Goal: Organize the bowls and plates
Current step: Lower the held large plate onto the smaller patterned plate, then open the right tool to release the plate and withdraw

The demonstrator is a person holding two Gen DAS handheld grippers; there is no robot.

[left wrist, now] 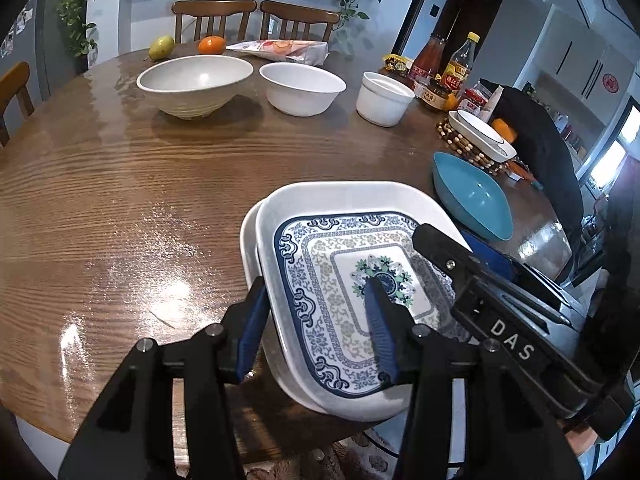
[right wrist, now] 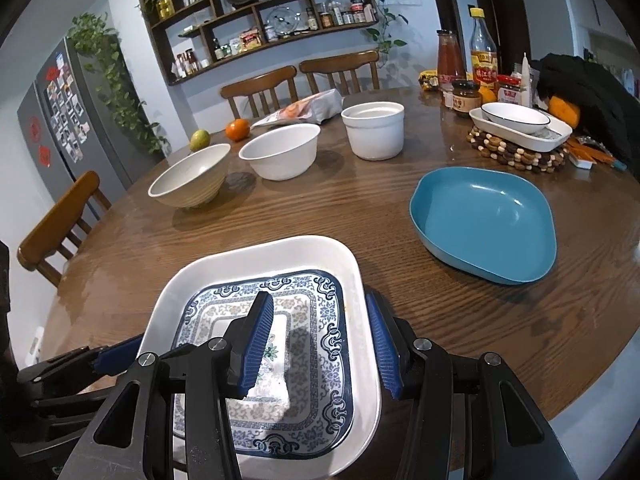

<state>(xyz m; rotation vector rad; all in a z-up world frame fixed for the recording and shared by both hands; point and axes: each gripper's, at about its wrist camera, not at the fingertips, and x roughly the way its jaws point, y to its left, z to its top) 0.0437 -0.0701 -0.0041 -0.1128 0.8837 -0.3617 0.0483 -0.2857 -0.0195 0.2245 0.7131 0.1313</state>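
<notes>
A patterned square plate (left wrist: pixel 352 300) is seated on a white plate (left wrist: pixel 250 240) at the near edge of the round wooden table (left wrist: pixel 120 200). The plate's left rim is straddled by the left gripper (left wrist: pixel 316 320); whether its pads press on the rim cannot be told. The right rim is straddled likewise by the right gripper (right wrist: pixel 320 336), its grip equally undetermined. "DAS" is printed on the right gripper's body, as seen from the left wrist. A blue dish (right wrist: pixel 484 222) lies to the right, three white bowls (right wrist: pixel 280 156) beyond. Bottle labels (right wrist: pixel 485 68) are illegible.
</notes>
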